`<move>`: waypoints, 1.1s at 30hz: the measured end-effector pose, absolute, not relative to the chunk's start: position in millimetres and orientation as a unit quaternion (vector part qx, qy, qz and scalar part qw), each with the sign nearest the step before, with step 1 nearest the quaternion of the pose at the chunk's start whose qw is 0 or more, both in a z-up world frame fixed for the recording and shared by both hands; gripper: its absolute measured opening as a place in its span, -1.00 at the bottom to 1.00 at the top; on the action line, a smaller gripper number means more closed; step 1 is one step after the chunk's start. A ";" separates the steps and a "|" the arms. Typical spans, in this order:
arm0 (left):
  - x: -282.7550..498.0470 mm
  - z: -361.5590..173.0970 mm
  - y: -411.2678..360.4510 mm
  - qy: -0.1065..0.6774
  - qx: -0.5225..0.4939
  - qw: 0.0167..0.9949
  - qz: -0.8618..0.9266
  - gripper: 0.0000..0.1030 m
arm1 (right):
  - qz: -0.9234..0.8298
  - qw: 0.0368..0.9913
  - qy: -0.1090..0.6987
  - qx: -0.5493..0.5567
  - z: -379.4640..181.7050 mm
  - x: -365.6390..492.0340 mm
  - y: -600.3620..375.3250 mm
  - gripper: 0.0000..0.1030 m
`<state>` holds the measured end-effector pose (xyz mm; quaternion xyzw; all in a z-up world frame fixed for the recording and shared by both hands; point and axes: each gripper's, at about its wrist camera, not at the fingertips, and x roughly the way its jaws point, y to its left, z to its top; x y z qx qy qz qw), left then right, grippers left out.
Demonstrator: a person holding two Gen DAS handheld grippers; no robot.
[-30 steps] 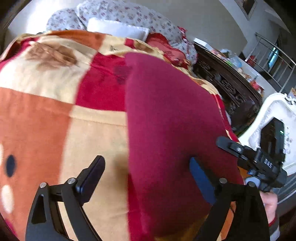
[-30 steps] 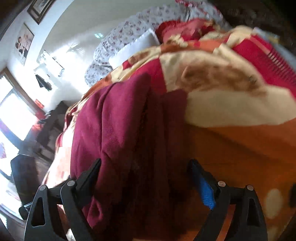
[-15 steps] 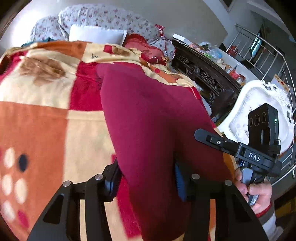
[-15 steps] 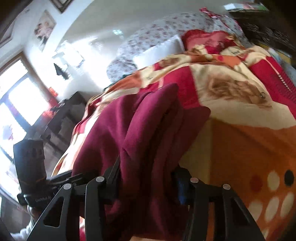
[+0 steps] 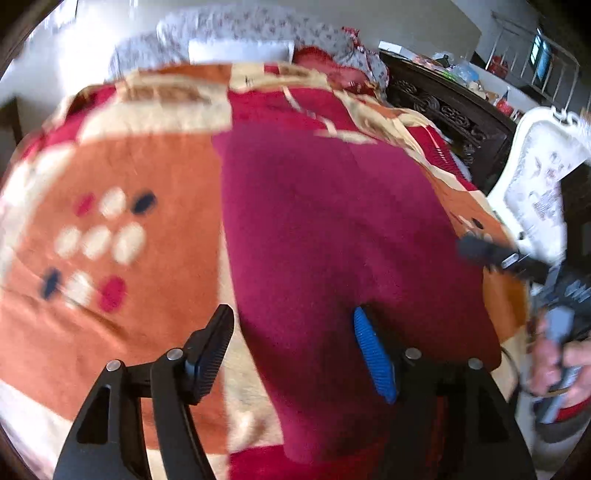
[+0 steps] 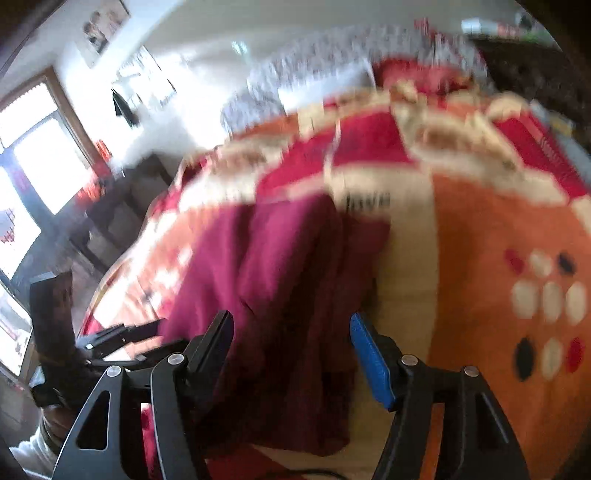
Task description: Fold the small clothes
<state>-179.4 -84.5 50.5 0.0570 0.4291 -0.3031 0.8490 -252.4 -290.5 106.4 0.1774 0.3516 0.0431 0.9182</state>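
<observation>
two claws work over one bed. nearest, the left claw (image 5: 295, 354) has its jaws opening, part-wide, straddling the near edge of the maroon garment (image 5: 332, 229) without pressing it. the right claw (image 6: 291, 354) is likewise opening, part-wide, with rumpled maroon folds between its jaws, its pads off the cloth. the garment lies flat on the orange, red and cream blanket (image 5: 110, 258), stretching toward 12 o'clock. a hand (image 5: 554, 354) grips the other tool at 3 o'clock. farther off, floral pillows (image 5: 258, 33) at 12 o'clock, a white chair (image 5: 535, 177) at 2 o'clock.
</observation>
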 end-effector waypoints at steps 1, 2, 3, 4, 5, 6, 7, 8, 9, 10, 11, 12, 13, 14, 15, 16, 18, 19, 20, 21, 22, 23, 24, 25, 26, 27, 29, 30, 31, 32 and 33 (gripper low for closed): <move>-180.5 55.8 -84.8 0.418 0.061 0.857 -0.295 0.34 | 0.053 0.926 0.345 0.142 116.3 -252.1 -279.8 0.28; -181.6 60.6 -85.5 0.409 0.063 0.863 -0.290 0.38 | 0.064 0.930 0.344 0.110 120.7 -249.5 -269.0 0.12; -180.4 64.2 -86.7 0.402 0.061 0.867 -0.287 0.44 | 0.068 0.932 0.344 0.091 122.9 -247.1 -262.6 0.03; -179.6 66.6 -88.3 0.399 0.057 0.870 -0.285 0.45 | 0.068 0.933 0.346 0.071 121.7 -244.0 -254.6 -0.06; -178.2 67.1 -90.2 0.400 0.055 0.871 -0.281 0.46 | 0.065 0.932 0.353 0.054 117.8 -236.7 -247.4 -0.15; -175.4 65.7 -91.3 0.403 0.055 0.872 -0.274 0.46 | 0.065 0.929 0.360 0.044 113.2 -231.4 -241.9 -0.21; -172.0 62.4 -94.2 0.407 0.056 0.872 -0.266 0.46 | 0.060 0.926 0.371 0.032 105.4 -224.3 -239.6 -0.31; -169.7 59.6 -96.7 0.410 0.057 0.872 -0.260 0.46 | 0.045 0.923 0.383 0.013 95.1 -217.2 -239.3 -0.35; -166.5 55.6 -99.4 0.411 0.059 0.874 -0.251 0.46 | 0.021 0.918 0.396 -0.013 82.7 -208.4 -239.9 -0.37; -165.6 53.3 -98.4 0.412 0.058 0.875 -0.249 0.49 | 0.009 0.915 0.402 -0.024 77.0 -205.0 -240.7 -0.44; -165.0 50.9 -98.0 0.413 0.055 0.875 -0.248 0.53 | -0.003 0.912 0.409 -0.022 67.2 -199.8 -247.7 -0.44; -163.0 48.6 -97.1 0.414 0.050 0.874 -0.249 0.61 | -0.005 0.912 0.411 -0.007 62.5 -197.1 -255.6 -0.44; -161.2 47.0 -98.2 0.414 0.043 0.874 -0.249 0.64 | -0.002 0.912 0.409 0.011 61.2 -196.0 -261.5 -0.44; -163.1 45.8 -96.4 0.415 0.041 0.874 -0.249 0.64 | 0.001 0.913 0.407 0.022 62.3 -197.1 -265.4 -0.44; -163.3 45.6 -97.3 0.415 0.040 0.875 -0.246 0.64 | 0.001 0.913 0.407 0.023 64.6 -198.7 -265.4 -0.44; -163.5 45.7 -98.9 0.414 0.041 0.876 -0.243 0.64 | 0.000 0.914 0.405 0.023 68.6 -203.5 -265.1 -0.43; -165.6 46.0 -100.3 0.412 0.042 0.878 -0.239 0.64 | 0.004 0.916 0.401 0.030 77.3 -212.4 -260.1 -0.43; -167.2 46.5 -100.5 0.410 0.042 0.880 -0.237 0.64 | 0.006 0.917 0.397 0.032 81.6 -217.4 -258.2 -0.41; -169.2 47.1 -100.2 0.407 0.044 0.881 -0.235 0.64 | 0.010 0.920 0.391 0.032 88.3 -226.4 -254.0 -0.38; -169.8 47.3 -100.2 0.406 0.045 0.882 -0.234 0.64 | 0.015 0.922 0.386 0.030 92.4 -233.7 -250.9 -0.38; -171.7 47.8 -99.4 0.404 0.046 0.884 -0.232 0.64 | 0.022 0.923 0.382 0.029 95.3 -241.2 -246.5 -0.38; -173.2 48.2 -98.6 0.402 0.045 0.885 -0.230 0.64 | 0.027 0.924 0.382 0.027 96.1 -246.9 -241.6 -0.38; -174.1 48.6 -97.9 0.402 0.045 0.886 -0.229 0.64 | 0.028 0.922 0.385 0.022 93.4 -252.3 -237.3 -0.38; -175.5 49.0 -96.9 0.401 0.044 0.887 -0.227 0.64 | 0.024 0.920 0.390 0.017 89.7 -252.9 -234.7 -0.38; -176.6 49.5 -96.2 0.400 0.043 0.887 -0.226 0.64 | 0.013 0.916 0.402 0.009 79.6 -253.3 -232.5 -0.38; -177.6 50.3 -95.3 0.398 0.041 0.889 -0.224 0.64 | 0.009 0.913 0.408 0.008 73.3 -253.1 -232.0 -0.38; -180.1 51.4 -93.5 0.396 0.034 0.891 -0.219 0.64 | 0.001 0.910 0.414 0.025 62.0 -253.7 -233.9 -0.37; -182.2 52.4 -92.6 0.394 0.032 0.892 -0.217 0.64 | -0.001 0.912 0.410 0.031 62.9 -255.8 -234.7 -0.37; -184.0 53.2 -92.0 0.392 0.033 0.894 -0.216 0.64 | 0.000 0.913 0.407 0.037 66.1 -258.3 -234.9 -0.36; -186.2 54.3 -91.2 0.389 0.034 0.895 -0.214 0.64 | 0.002 0.914 0.403 0.041 70.9 -261.0 -234.6 -0.34; -188.8 55.8 -90.3 0.384 0.038 0.898 -0.212 0.64 | 0.000 0.916 0.399 0.042 75.3 -263.0 -234.5 -0.32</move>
